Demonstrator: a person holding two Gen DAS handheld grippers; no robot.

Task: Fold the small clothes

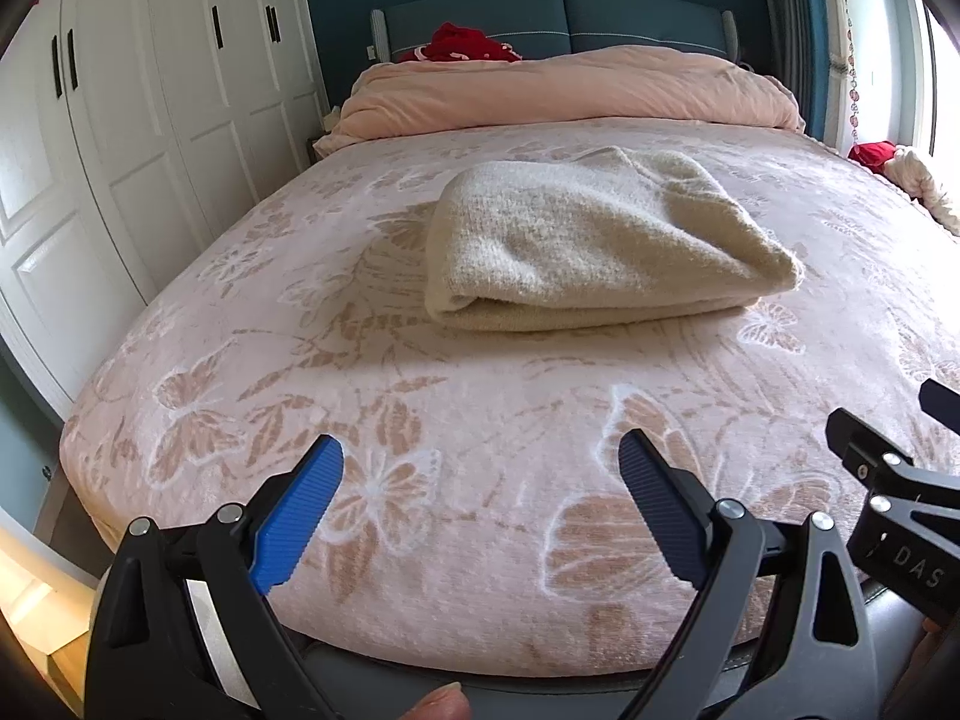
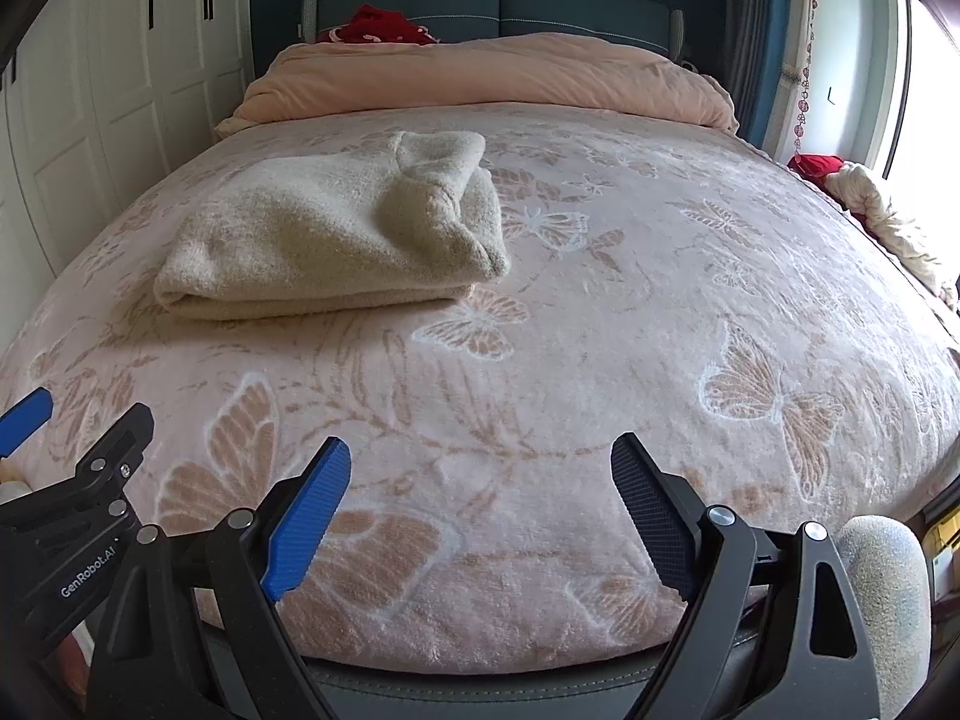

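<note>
Risk lies in the folded cream sweater (image 1: 606, 240) slumping apart if snagged, since both left tongs (image 1: 480, 516) and right tongs (image 2: 480, 516) hang wide open, empty, near the bed (image 1: 480, 420) edge.

Left gripper (image 1: 480, 462): fingers spread wide, nothing between them — blue ribbed pad at lower left of the left wrist view, dark pad at lower right. A fingertip of the person's hand (image 1: 441, 701) shows at the bottom edge.

Right gripper (image 2: 480, 462): fingers likewise wide apart and empty. Each gripper appears at the other view's side edge — both side by side, angled downward.
</note>
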